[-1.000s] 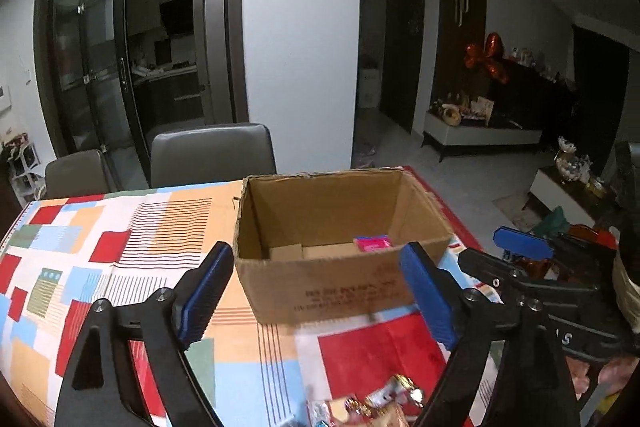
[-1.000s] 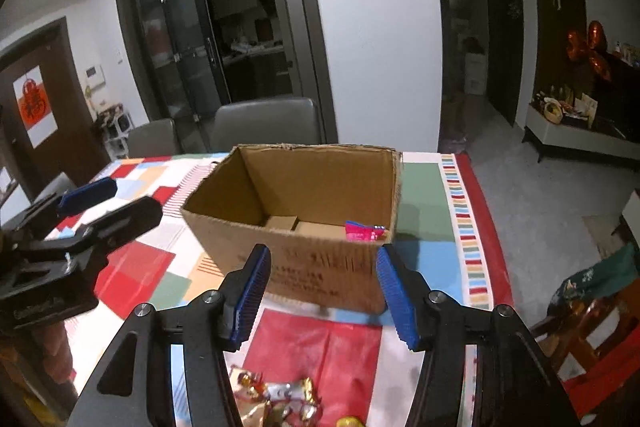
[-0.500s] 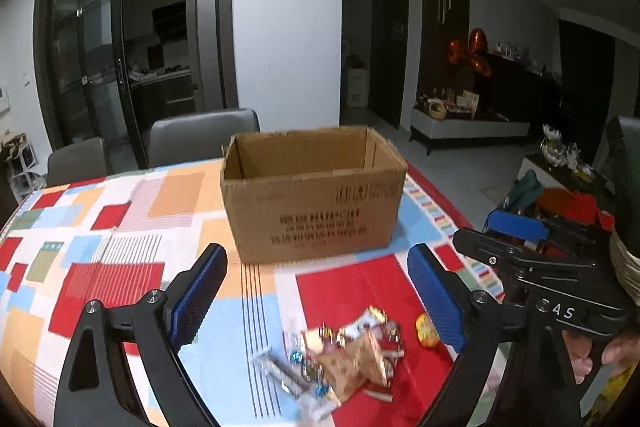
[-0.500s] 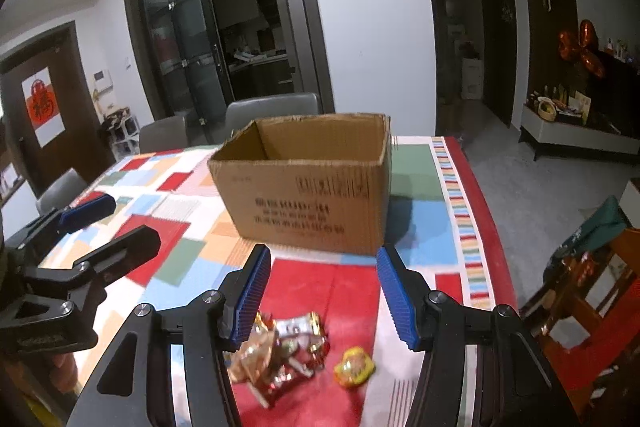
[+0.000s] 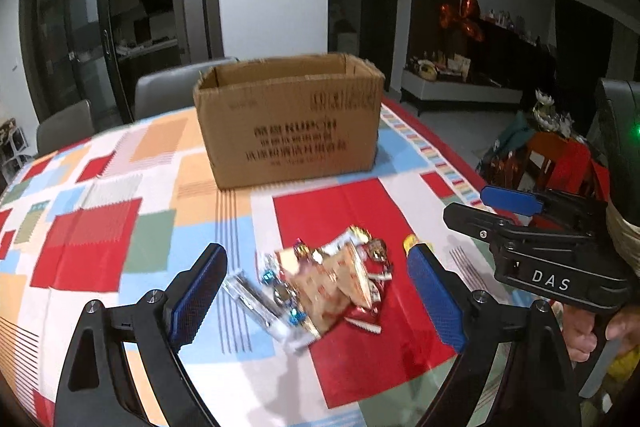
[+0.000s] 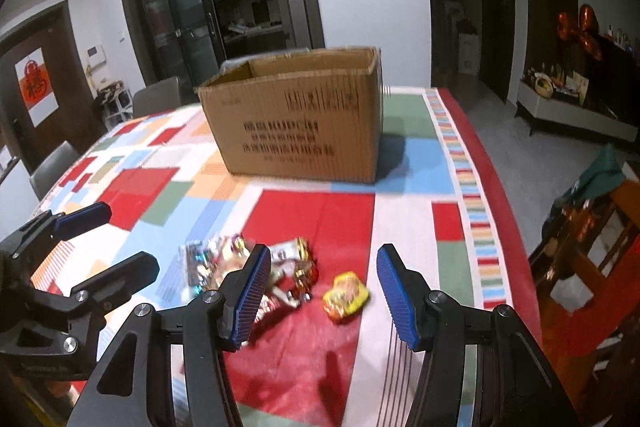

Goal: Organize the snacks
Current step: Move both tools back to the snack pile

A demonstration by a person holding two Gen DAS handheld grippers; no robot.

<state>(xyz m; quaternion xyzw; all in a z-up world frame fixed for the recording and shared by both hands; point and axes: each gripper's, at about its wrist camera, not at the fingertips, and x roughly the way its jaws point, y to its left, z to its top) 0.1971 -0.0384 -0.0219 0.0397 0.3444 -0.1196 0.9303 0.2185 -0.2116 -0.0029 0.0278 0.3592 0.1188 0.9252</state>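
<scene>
We've got both grippers over the table now. Left gripper (image 5: 316,291) has its jaws spread wide w/ nothing between the pads, hanging above the snack pile (image 5: 320,279); right gripper (image 6: 320,291) is just as wide apart, also empty, w/ a yellow-orange candy pack (image 6: 346,297) lying on the cloth between its fingers.

Snack pile sits on the red patch of the patchwork tablecloth (image 5: 100,227), in front of the cardboard box (image 5: 290,121) & well apart from it. We can pick out a tan cracker-type pack, a clear wrapper at the pile's left edge and some gold foil bits, but motion blur smears the lot, so labels are unreadable. In the right wrist view the left blue pad covers part of the pile.

The box stands upright, top open; from this low angle we see only a strip of its inner back wall, so contents can't be told. Print on its front is blurred.

Right gripper shows at the edge of the left wrist view (image 5: 520,227), its body cut off by the frame; left gripper likewise in the right wrist view (image 6: 100,239). Grey chairs (image 5: 180,87) peek out behind the table, mostly hidden
</scene>
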